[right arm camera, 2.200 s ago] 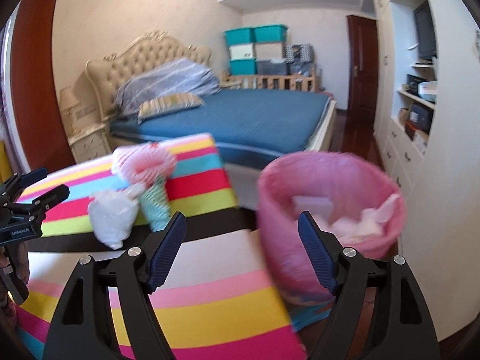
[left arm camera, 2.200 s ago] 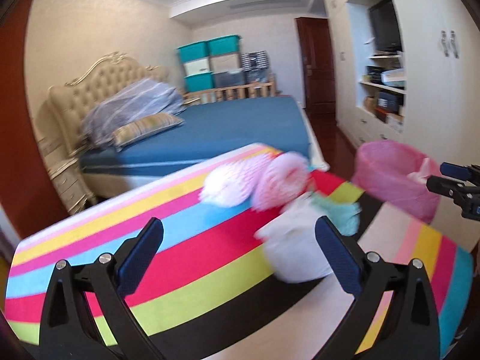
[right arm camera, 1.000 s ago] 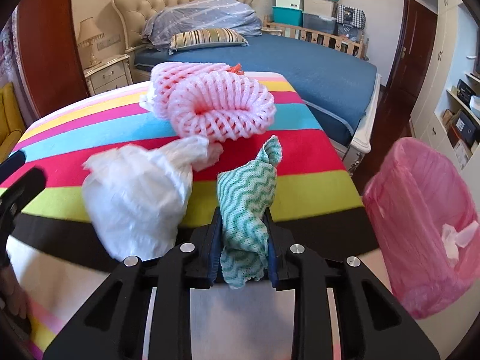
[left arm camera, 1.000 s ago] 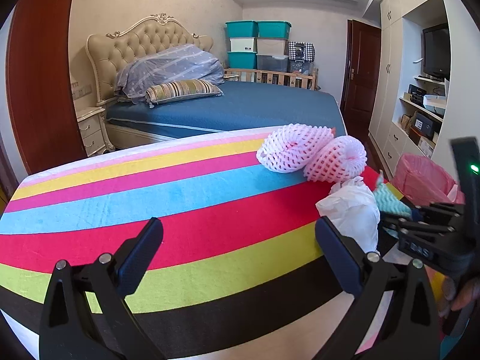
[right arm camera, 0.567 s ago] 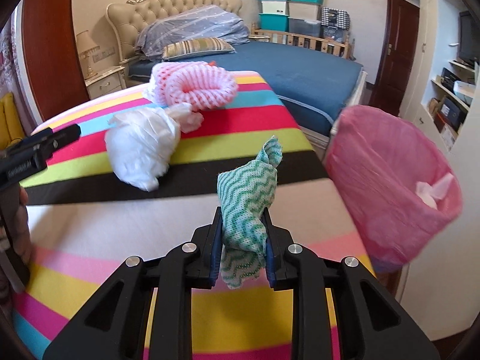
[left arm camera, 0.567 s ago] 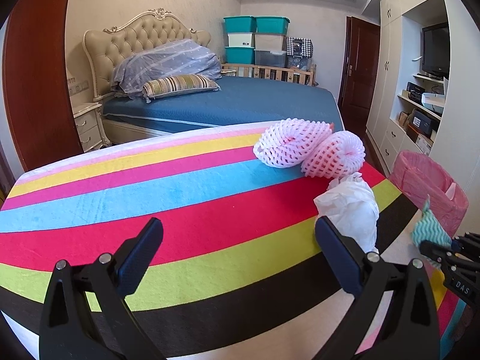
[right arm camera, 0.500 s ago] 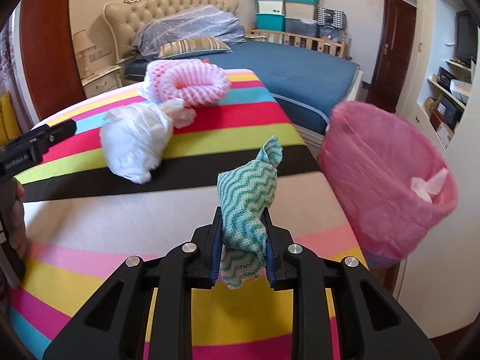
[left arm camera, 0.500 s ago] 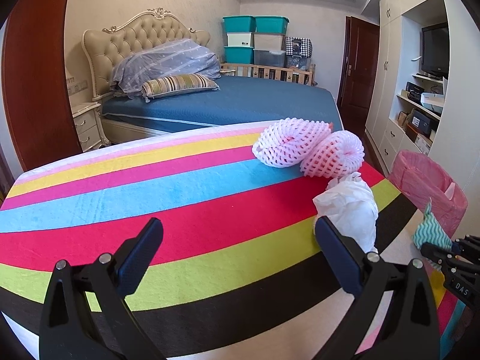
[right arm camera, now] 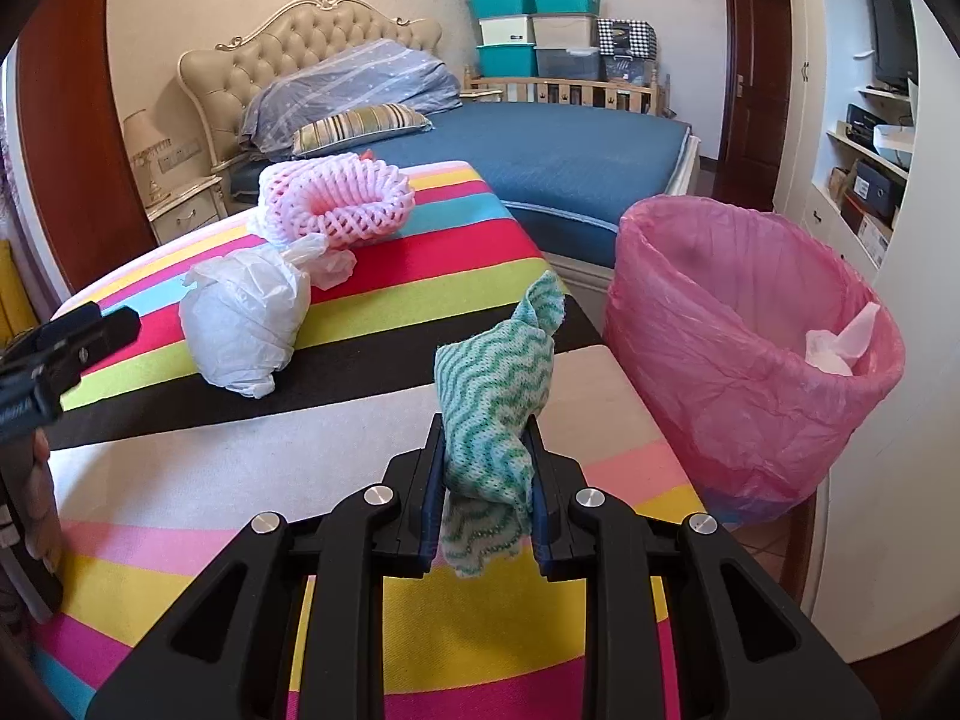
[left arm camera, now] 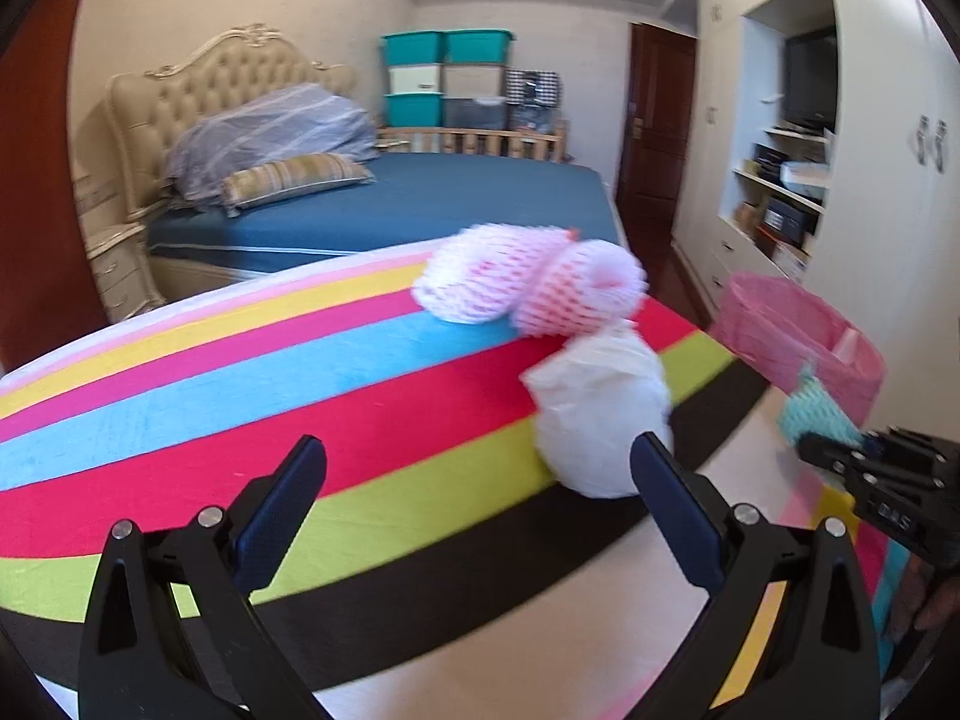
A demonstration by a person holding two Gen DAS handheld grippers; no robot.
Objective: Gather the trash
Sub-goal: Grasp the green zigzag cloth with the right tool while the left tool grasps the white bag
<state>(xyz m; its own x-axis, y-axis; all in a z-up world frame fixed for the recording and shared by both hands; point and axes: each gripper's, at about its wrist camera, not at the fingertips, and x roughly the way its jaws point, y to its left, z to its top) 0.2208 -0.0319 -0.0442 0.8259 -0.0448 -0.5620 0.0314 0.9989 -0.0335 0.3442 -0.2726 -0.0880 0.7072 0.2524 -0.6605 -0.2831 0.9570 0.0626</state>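
A: So, right tongs (right arm camera: 485, 483) were clamped on the green wavy cloth (right arm camera: 493, 396), pinched around its lower middle, top corner flopping up. It hung over the striped table (right arm camera: 336, 468), just left of the pink-lined bin (right arm camera: 744, 354)

B: Handling?

A: Looked soft, limp, very light. Woven weave, some grip, so slipping seemed unlikely. A mid-bunch pinch was the right hold; an edge grab would probably let it unfold and drag

B: Left tongs (left arm camera: 477, 504)?

A: Wide apart, nothing between them, hovering above the table and aimed roughly at the white plastic bag (left arm camera: 600, 414)

B: What else was left?

A: That bag, crinkly thin film knotted into a ball, probably light and slick; I'd take the twisted neck. Behind it, touching, two foam fruit nets (right arm camera: 339, 198), pink and white, springy mesh tubes, squashable anywhere

B: Bin?

A: Thin wrinkled liner over the rim, white tissue (right arm camera: 840, 348) inside. It stood beside the table edge, mouth open toward the cloth
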